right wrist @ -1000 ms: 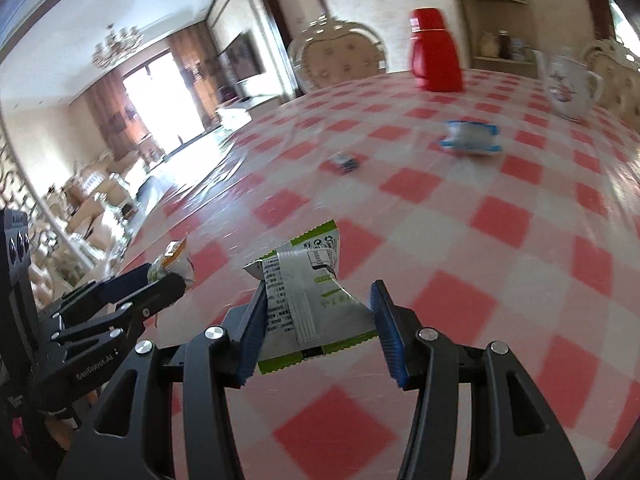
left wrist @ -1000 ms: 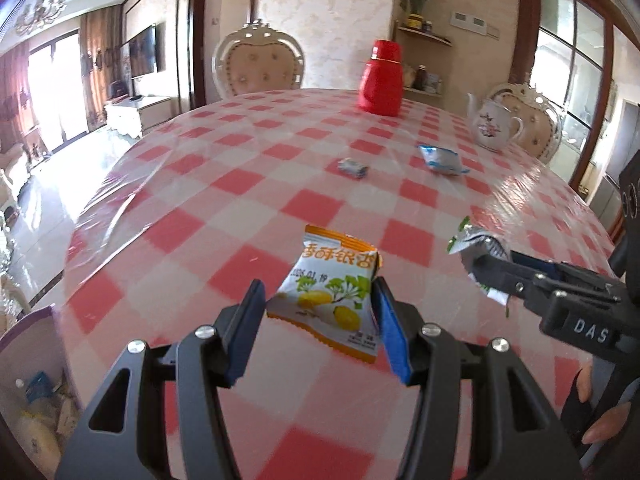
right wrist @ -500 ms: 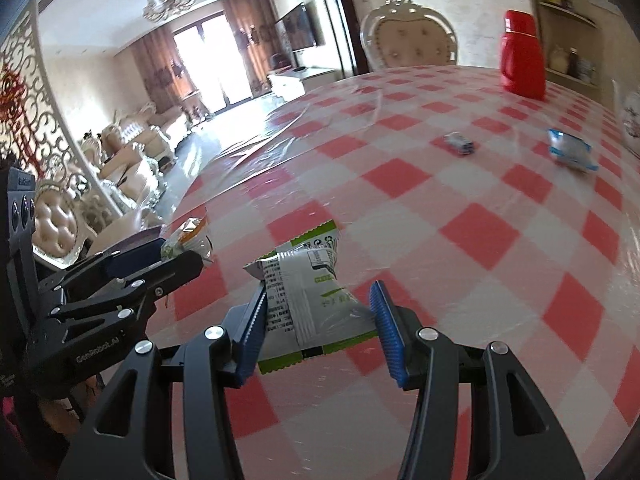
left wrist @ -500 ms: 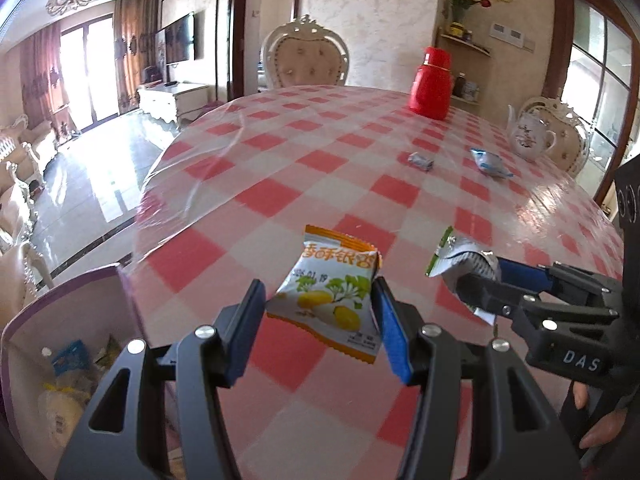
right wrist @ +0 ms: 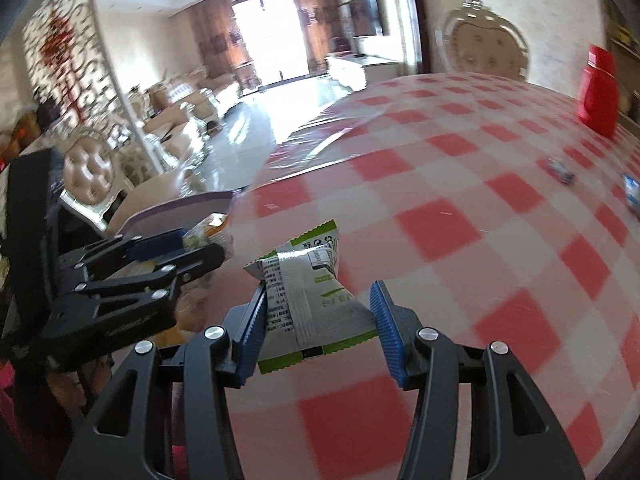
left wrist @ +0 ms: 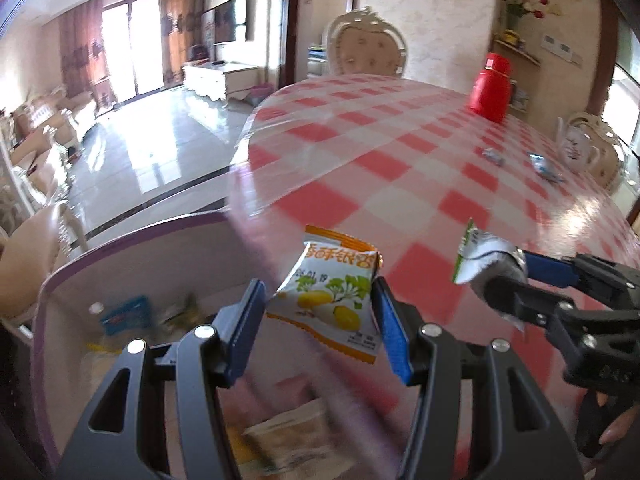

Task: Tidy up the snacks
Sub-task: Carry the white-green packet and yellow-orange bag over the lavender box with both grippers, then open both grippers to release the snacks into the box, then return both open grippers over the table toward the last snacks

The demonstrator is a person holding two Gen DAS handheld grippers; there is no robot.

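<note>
Orange-and-white snack packet [left wrist: 328,300], clamped in left gripper [left wrist: 320,312], hangs over the purple-rimmed bin [left wrist: 132,240] beside the table: deposit step; release next. Right view: green-and-silver packet [right wrist: 308,292] pinched in right gripper [right wrist: 318,320], above checked tablecloth [right wrist: 460,200]; must travel left to the bin.

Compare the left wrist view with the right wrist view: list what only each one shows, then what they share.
Only the left wrist view shows the inside of the purple bin, with packets lying in it, the teapot and the flower vase.

Only the right wrist view shows the printed back of the green-and-white packet between the right gripper fingers.

Both show the left gripper shut on the orange snack packet, the red flask, the checked tablecloth and two small packets far across the table.
</note>
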